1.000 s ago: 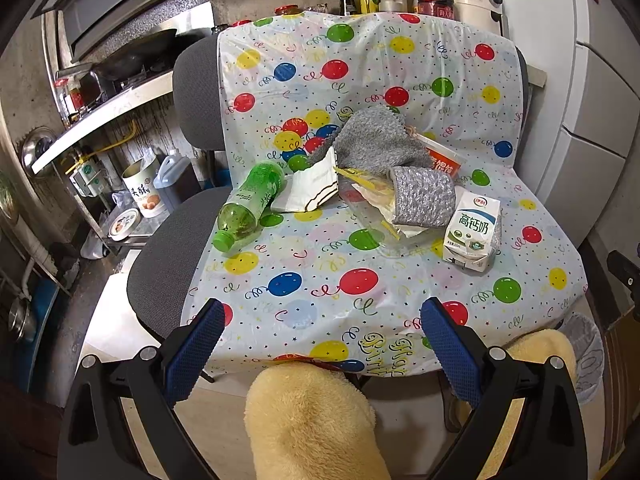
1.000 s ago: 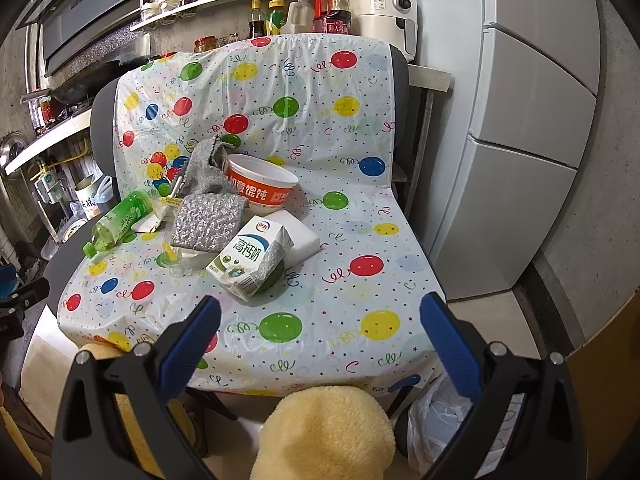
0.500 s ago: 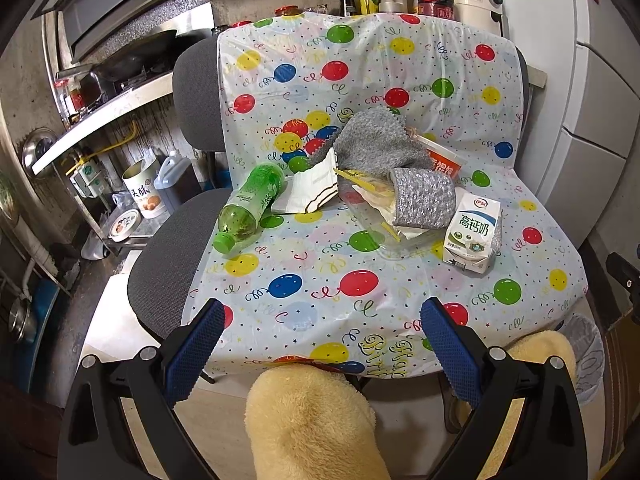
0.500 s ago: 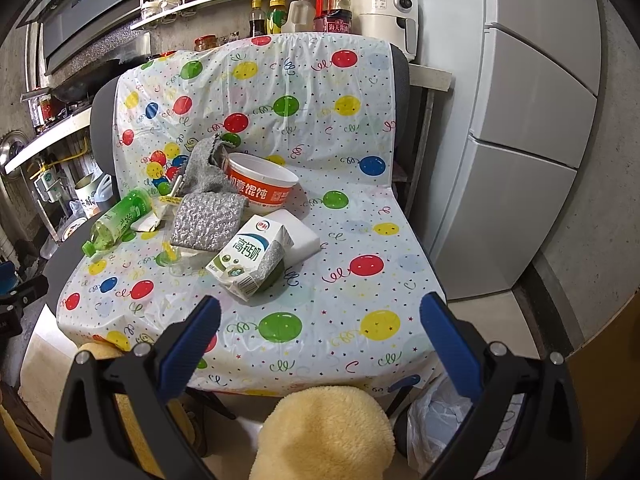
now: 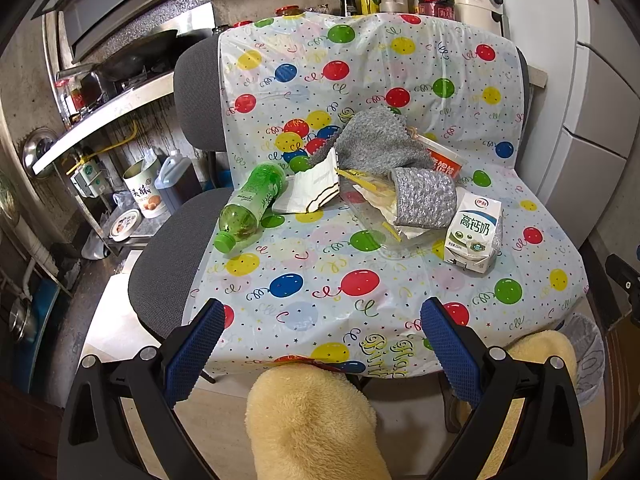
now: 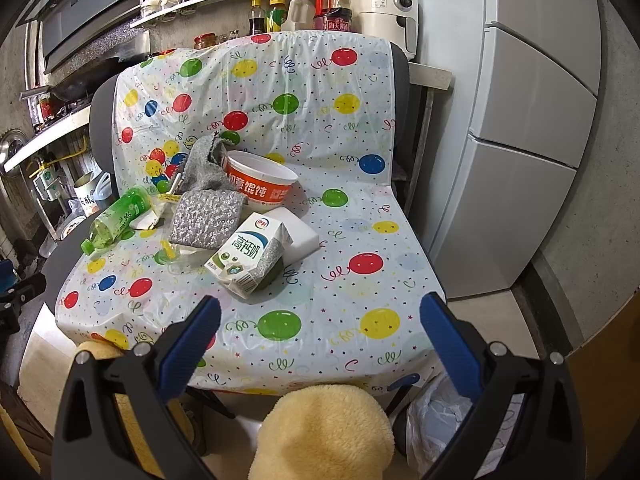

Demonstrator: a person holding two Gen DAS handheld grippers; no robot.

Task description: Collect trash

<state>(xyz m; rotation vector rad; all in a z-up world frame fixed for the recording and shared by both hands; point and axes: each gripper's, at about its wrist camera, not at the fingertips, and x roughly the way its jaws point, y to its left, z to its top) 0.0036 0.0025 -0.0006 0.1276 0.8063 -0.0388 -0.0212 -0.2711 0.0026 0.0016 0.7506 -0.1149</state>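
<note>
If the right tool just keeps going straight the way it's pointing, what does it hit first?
Probably the balloon-print cover on the chair seat, then the milk carton just left of center. The right tool is open and empty; depth is uncertain.

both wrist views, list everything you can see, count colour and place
balloon-print plastic sheet: 1, white with coloured balloons, draped over the chair
green plastic bottle: 1, lying on its side, sheet's left
milk carton: 1, white and green, front of the pile
orange-and-white paper bowl: 1, behind the carton
grey knit cloth: 1, back of the pile
silver textured pad: 1, middle of the pile
white paper wrapper: 1, beside the bottle
white fridge: 1, right of the chair
yellow plush slippers: 2, on the floor
left claw: 1, black with blue pads, open
right claw: 1, same, open
</note>
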